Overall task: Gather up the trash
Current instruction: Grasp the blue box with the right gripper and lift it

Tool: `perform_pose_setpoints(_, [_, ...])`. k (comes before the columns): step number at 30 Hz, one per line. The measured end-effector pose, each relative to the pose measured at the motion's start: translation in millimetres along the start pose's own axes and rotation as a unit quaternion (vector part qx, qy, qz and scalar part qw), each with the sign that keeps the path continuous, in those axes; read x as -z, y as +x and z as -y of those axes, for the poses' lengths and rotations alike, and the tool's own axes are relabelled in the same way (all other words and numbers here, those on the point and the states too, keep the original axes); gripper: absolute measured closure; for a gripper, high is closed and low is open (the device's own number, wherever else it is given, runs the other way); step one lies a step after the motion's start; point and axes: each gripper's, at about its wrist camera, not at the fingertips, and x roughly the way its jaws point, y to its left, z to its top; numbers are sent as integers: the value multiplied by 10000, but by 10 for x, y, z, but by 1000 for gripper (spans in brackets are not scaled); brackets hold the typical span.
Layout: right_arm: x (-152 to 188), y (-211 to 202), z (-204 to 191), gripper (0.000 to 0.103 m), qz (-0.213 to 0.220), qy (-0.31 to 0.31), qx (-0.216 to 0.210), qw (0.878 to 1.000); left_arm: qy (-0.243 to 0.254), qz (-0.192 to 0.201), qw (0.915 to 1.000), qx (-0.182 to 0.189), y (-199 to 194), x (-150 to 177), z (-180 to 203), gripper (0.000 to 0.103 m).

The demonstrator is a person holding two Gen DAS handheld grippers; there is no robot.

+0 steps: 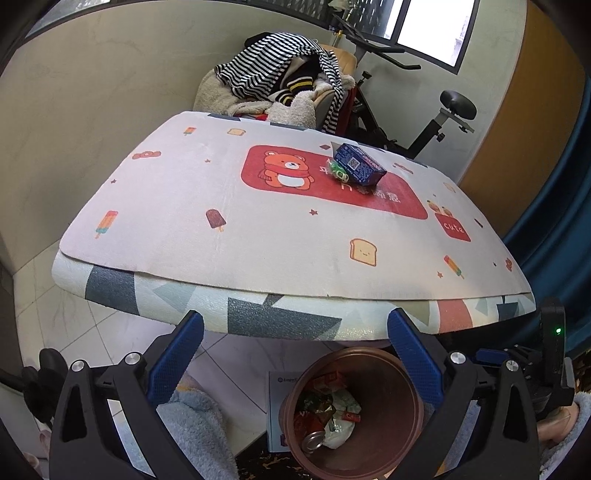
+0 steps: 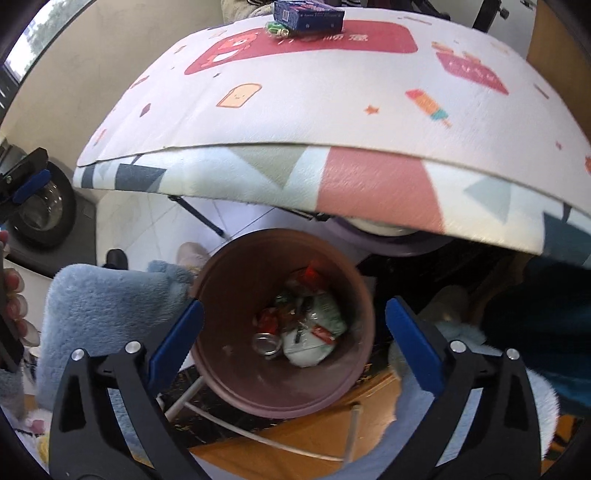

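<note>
I see the table (image 1: 258, 317), geometric-print cover | cartoon bear mat (image 1: 221, 192) spread on top | blue box (image 1: 360, 164) lying on the mat's red panel, small green wrapper (image 1: 338, 171) touching it | brown bin (image 2: 229, 280) on the floor below, trash inside

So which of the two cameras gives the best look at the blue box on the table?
The left wrist view: the blue box sits whole and sharp on the mat, beside a green wrapper. The right wrist view catches it only at the top edge, partly cropped.
</note>
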Motion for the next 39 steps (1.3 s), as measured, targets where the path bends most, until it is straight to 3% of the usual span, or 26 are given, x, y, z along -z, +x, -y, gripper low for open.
perform_pose_setpoints(7, [-151,-131,163,6,328,-152,202,9991,-22,160,9998,-65,23,-110,-61,6])
perform_pose_setpoints(16, [-598,-306,295,6,851,-315,509,9946,-1,303,9992,-278,150,-399,-161,6])
perform_pose_setpoints(20, [-958,-322,315,6,986,-421,643,9922,50,417,9987,-279,234,-550,-204,6])
perform_pose_setpoints(24, [-1484,-303,380,6,1426,-577,367,9874,95,467,9987,-198,346,-688,-238,6])
perform_pose_setpoints(30, [-2098,-96,421,6,1744,-891,217,9804,11,329,9994,-120,598,-853,-337,6])
perform_pose_setpoints(33, [-2440,119,430,6,1577,-937,127,9830,-83,192,9997,-83,714,-898,-397,6])
perform_pose_setpoints(39, [-2961,533,399,6,1414,-950,355,9847,-147,47,9997,-182,884,-917,-504,6])
